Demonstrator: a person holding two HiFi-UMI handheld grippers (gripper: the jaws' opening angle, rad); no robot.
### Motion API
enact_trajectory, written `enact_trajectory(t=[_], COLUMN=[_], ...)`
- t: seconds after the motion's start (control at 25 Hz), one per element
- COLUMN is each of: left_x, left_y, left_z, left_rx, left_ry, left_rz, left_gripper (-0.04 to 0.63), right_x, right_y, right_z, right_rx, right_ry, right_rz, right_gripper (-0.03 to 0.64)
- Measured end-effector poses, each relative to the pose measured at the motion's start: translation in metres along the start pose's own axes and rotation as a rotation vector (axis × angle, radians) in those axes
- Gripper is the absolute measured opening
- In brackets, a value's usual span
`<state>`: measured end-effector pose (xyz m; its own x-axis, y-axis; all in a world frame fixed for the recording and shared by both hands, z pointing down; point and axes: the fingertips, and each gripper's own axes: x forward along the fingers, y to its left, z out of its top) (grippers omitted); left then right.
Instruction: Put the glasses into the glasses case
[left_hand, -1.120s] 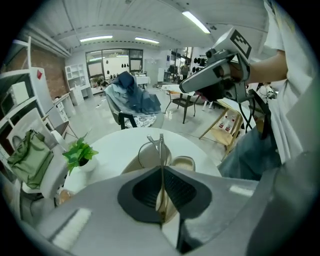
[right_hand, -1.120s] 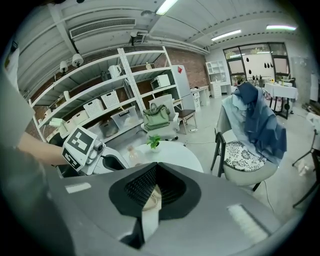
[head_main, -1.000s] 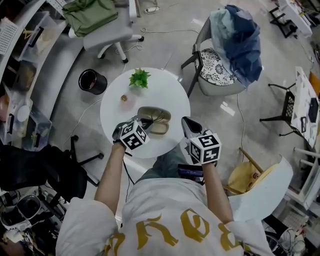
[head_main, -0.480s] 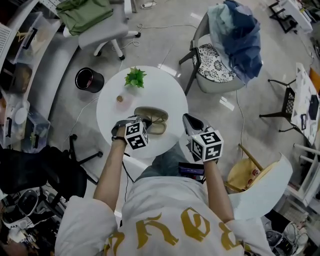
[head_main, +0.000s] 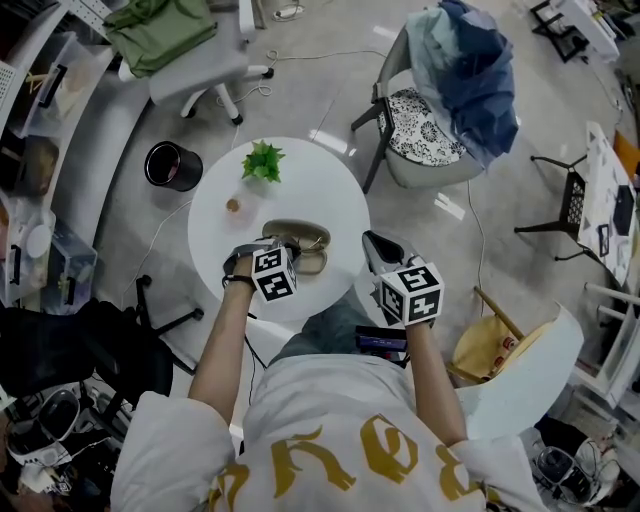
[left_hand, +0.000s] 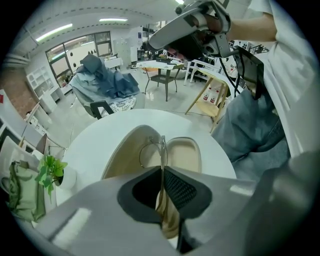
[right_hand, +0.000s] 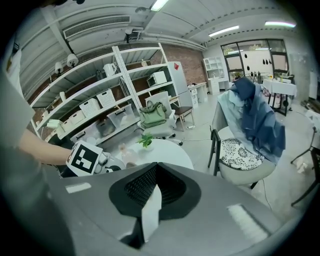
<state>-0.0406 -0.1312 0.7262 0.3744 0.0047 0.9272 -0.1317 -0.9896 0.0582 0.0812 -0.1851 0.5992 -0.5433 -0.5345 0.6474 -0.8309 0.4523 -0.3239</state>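
Currently I see the round white table (head_main: 320, 185) directly below me. My right gripper (right_hand: 157, 167) hangs just beside the table's right edge, its jaws clenched together on nothing. My left gripper (left_hand: 161, 172) is over the table's near side, jaws clamped on the glasses (left_hand: 162, 149). The beige glasses case (left_hand: 184, 154) lies open on the table, just beyond the left jaws. A small potted plant (head_main: 260, 162) stands near the far edge. The thin-framed glasses stand edge-on, one lens ring over the open case.
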Motion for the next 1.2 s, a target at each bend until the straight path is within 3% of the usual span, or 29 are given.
enact_trajectory(t=[0.48, 0.8, 1.08, 1.2], left_x=[-0.002, -0.034, -0.078, -0.106], left_y=[0.005, 0.022, 0.023, 0.023], left_z=[0.006, 0.022, 0.029, 0.032], left_rx=[-0.07, -0.189, -0.271, -0.341], left_ry=[-0.046, -0.166, -0.249, -0.312], left_rz=[0.031, 0.176, 0.316, 0.364], left_gripper=[0.057, 0.052, 0.009, 0.002], right_x=[-0.006, -0.015, -0.031, -0.037], right_y=[0.012, 0.02, 0.035, 0.045], right_z=[0.001, 0.01, 0.027, 0.031], right_rx=[-0.032, -0.074, -0.109, -0.071], right_ry=[-0.008, -0.047, -0.123, -0.15], right_rz=[0.008, -0.015, -0.037, -0.016], right_gripper=[0.025, 0.025, 0.025, 0.025])
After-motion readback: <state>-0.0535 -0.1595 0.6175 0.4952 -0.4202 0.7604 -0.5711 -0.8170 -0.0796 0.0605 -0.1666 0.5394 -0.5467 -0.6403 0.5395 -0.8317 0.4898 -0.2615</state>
